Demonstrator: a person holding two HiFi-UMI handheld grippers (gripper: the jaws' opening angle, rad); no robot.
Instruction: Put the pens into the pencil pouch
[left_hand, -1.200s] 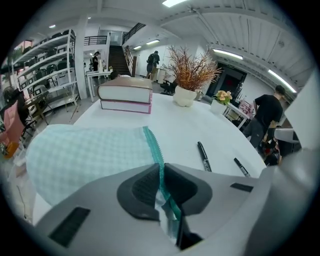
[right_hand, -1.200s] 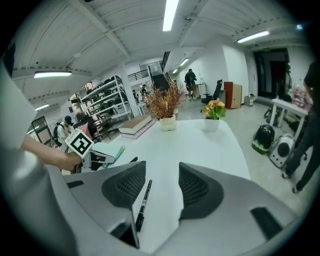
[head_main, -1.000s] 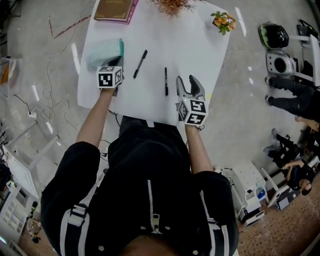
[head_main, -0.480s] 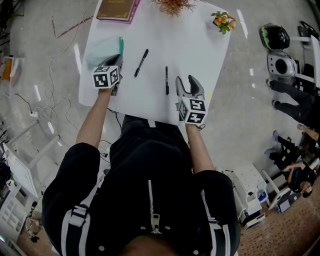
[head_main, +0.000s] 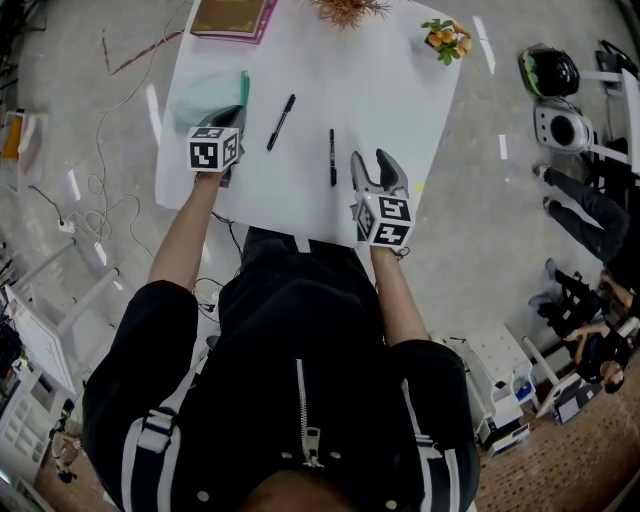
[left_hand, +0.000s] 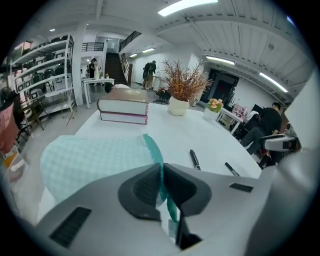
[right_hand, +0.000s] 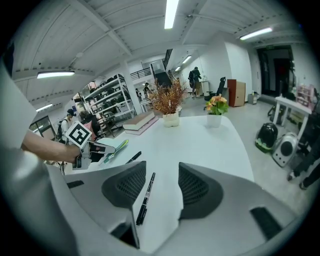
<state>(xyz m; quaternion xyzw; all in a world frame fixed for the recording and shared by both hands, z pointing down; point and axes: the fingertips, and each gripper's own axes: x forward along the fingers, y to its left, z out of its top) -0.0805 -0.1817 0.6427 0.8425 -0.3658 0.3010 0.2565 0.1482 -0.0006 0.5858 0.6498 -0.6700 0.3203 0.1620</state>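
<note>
Table: white (head_main: 390, 110), seen from above, the person at its near edge.
Pouch: mint-green check with a teal zip (head_main: 205, 95), at the far left of the table, near its left edge; the zip edge faces right.
Left gripper: (left_hand: 161, 180) jaws together, clamped on the teal zip edge of the pouch at its near end; the zip strip runs up between the pads.
Left pen: black (head_main: 281, 122), lying slanted on the bare table just right of the pouch, apart from it.
Right pen: black (head_main: 333, 158), lying straight, near to far, in the middle of the table, well apart from the pouch.
Right gripper: (right_hand: 162, 187) jaws wide apart, holding nothing. It sits near the table's near edge, just right of the right pen. In the right gripper view that pen shows in the gap, closer to the left jaw, with neither pad on it.
Book: (head_main: 232, 18) flat at the far left corner, beyond the pouch.
Dried plant: (head_main: 345, 10) at the far edge, middle.
Flower pot: (head_main: 446, 40) small, orange blooms, far right corner.
</note>
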